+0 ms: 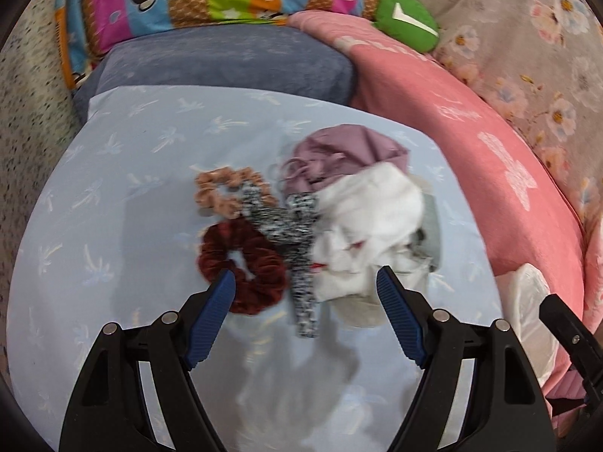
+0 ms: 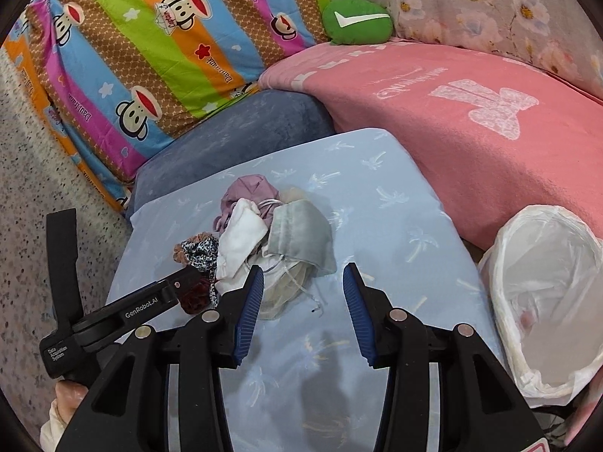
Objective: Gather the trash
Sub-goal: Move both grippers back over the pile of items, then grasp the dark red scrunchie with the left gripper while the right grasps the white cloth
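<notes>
Both the left claw (image 1: 306, 282) and right claw (image 2: 303, 277) gape empty just short of the face masks (image 2: 301, 237); the bin bag (image 2: 546, 301) sits right of them.

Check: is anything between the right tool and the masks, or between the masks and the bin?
Nothing visible blocks either path. The right tool is open, right by the masks; only bare sheet separates them from the bin.
</notes>
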{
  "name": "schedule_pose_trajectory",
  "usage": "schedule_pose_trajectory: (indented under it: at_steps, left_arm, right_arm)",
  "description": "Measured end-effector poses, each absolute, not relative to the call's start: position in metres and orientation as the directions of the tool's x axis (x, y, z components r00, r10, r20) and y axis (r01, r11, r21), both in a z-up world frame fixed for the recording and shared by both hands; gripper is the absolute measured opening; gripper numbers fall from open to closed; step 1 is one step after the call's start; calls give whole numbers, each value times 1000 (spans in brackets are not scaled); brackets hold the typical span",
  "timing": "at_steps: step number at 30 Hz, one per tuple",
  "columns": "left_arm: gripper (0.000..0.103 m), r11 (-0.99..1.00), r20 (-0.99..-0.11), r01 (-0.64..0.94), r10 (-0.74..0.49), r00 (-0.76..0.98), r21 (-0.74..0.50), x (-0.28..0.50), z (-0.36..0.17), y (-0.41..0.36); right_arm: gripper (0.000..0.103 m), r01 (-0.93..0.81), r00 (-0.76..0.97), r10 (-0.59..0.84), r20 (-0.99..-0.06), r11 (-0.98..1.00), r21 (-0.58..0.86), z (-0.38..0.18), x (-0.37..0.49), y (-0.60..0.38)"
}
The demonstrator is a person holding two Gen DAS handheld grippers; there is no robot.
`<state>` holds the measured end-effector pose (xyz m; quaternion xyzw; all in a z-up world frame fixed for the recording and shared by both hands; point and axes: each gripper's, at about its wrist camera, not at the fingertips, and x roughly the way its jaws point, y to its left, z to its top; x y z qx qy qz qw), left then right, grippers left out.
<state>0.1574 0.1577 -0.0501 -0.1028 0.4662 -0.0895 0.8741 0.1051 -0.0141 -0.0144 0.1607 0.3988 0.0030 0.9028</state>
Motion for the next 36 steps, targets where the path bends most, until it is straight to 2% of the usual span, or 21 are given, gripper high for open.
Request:
schedule_pose_trajectory:
  at_steps: [14,23,28,31,33,35,36]
  left_arm:
    - [73,957,-836,-24,-240,493,-289,183,-87,206]
    - [52,940,-843,-15,-299,447,-342,192,-102,210]
    - [31,931,-837,12,-334,433,-365,192,-105,210]
    - [24,926,-836,14,-346,425,-376,191,-106,211]
    - [21,926,-836,16,-349,422,-378,190,-106,212]
    - [19,925,-835,19,-352,424,-380,189,-104,213]
    - [18,924,-833,21,-355,425,-383,187,-102,214]
  right_arm:
    - [44,91,641,176,-747,949,301,-40,165,32]
    - [44,98,617,182,-765,947,305,-59,198,47]
    - [44,89,600,198,-775,946,311,-68,211,55]
    - [31,77,589,207,-781,948,310,-73,216,63]
    - [14,73,584,208,-785,949,305,-76,217,66]
    - [5,66,588,209,-782,950,305,-75,215,68]
    - [4,64,592,207,-779,951,302,-74,215,69]
